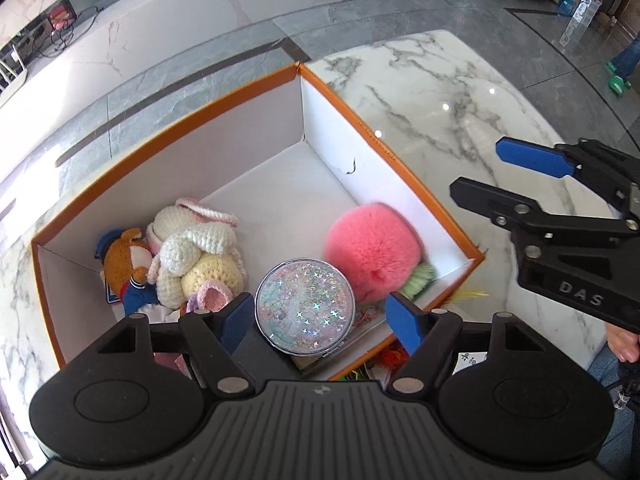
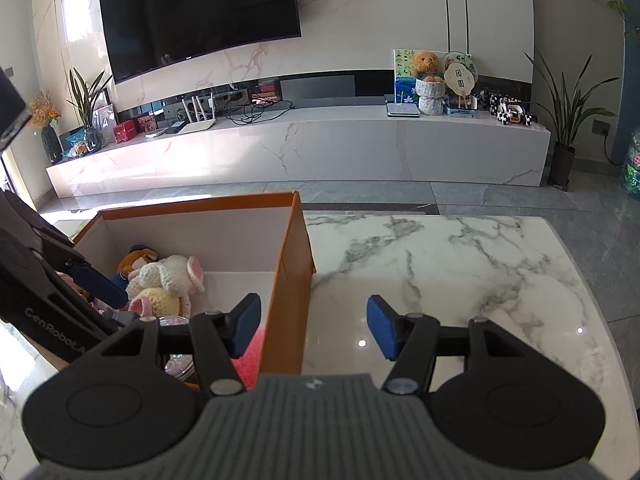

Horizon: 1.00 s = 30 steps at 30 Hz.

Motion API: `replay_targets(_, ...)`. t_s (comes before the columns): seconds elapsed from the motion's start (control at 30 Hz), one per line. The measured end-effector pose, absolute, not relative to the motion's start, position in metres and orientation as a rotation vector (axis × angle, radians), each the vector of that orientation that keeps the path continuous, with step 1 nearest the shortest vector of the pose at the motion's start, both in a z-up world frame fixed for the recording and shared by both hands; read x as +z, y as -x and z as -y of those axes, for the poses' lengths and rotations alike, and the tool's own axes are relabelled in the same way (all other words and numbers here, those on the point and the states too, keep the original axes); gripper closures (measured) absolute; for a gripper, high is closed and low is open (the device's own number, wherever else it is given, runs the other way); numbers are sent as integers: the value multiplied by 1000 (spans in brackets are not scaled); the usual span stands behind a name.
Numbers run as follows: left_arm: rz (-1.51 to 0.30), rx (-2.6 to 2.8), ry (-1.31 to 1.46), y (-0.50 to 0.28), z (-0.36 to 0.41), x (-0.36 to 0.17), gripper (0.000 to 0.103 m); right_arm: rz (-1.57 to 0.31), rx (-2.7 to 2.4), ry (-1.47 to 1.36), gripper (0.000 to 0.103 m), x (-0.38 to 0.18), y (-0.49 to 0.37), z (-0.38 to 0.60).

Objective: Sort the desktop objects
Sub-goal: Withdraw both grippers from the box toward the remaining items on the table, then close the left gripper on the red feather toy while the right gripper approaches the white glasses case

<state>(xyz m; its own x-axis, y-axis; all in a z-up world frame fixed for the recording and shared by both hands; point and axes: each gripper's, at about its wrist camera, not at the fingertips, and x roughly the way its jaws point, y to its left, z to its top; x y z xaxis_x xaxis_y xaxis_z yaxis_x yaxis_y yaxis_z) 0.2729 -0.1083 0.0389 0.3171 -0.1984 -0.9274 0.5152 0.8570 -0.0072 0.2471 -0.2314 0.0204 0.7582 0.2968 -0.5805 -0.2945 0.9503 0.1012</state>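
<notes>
Two hand-held grippers are in play, and neither holds anything. The left hand-held gripper (image 1: pixel 320 318) hangs over the near end of the orange box (image 1: pixel 340 100), jaws apart, pointing steeply down. A round glitter case (image 1: pixel 305 304) lies between its blue pads, but they stand clear of its rim, so it looks released rather than gripped. The right hand-held gripper (image 2: pixel 314 326) waits just outside the box's right wall, above bare bench (image 2: pixel 460 280), jaws wide and empty.

Inside the box, the glitter case rests near the front wall, seemingly on top of a flat clear item I cannot identify. Just beside it on the right lies a pink pompom (image 1: pixel 372 248), against the right wall. At the left end sit a crochet bunny (image 1: pixel 192 252) and a brown plush (image 1: pixel 124 260), touching each other. The far end of the box is bare.

The right half of the bench shows nothing left to sort. Some bright scraps peek from under the box's near corner, too hidden to name.

Risks from here, as I judge them: the left pads sit close to the case, so a sideways drift could nudge or tip it. The right hand-held gripper hovers near the thin box wall; a careless swing could shove the box along the slick marble. The two tools are also close enough to collide over the right wall.
</notes>
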Motion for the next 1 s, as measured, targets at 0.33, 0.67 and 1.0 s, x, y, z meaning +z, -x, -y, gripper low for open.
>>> replay_targets(0.33, -903, -576, -374, -178, 101, 72, 26, -571, 298, -51, 40, 40, -186, 242)
replay_targets(0.67, -951, -520, -144, -159, 81, 15, 33, -724, 264, -46, 44, -7, -141, 243)
replay_targets(1.0, -1031, -389, 12, -180, 70, -36, 33, -837, 312, 49, 43, -51, -150, 210)
